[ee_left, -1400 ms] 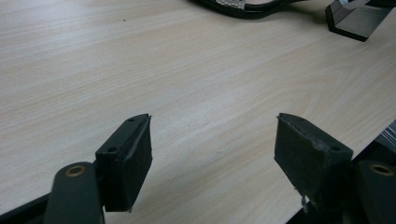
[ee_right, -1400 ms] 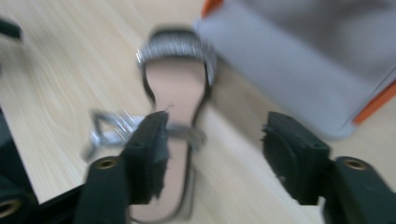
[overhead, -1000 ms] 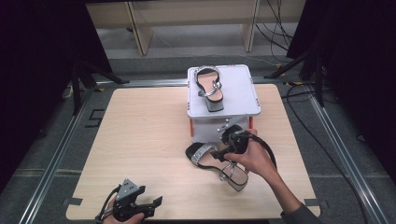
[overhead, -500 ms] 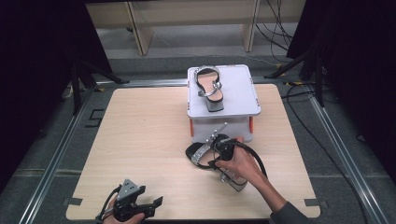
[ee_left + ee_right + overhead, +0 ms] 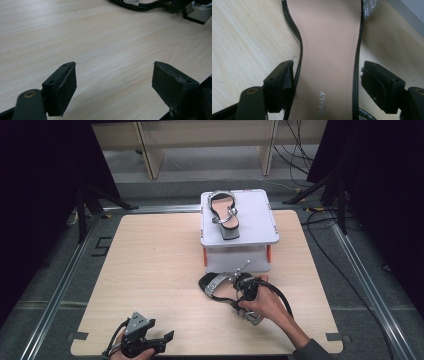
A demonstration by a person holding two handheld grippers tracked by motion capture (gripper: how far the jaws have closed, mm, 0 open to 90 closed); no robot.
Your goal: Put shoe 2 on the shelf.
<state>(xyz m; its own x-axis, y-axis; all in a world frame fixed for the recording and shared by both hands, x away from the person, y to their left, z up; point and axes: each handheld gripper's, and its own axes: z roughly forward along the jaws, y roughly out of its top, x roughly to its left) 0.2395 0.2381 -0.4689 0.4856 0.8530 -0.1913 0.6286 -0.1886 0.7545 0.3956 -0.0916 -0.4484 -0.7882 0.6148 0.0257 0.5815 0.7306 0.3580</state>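
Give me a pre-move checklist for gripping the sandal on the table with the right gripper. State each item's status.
1. Right gripper jaws open wide enough: ok, they have just been opening and stand either side of the sandal on the table.
2. Sandal centred between the jaws: ok, the insole runs up the middle; the left jaw looks close to the thin strap.
3. Pads pressing on the sole: not ok, a gap shows at the right jaw.
4. Left gripper out of the way: ok, open over bare table.
5. Room on the white box beside the other sandal: ok.
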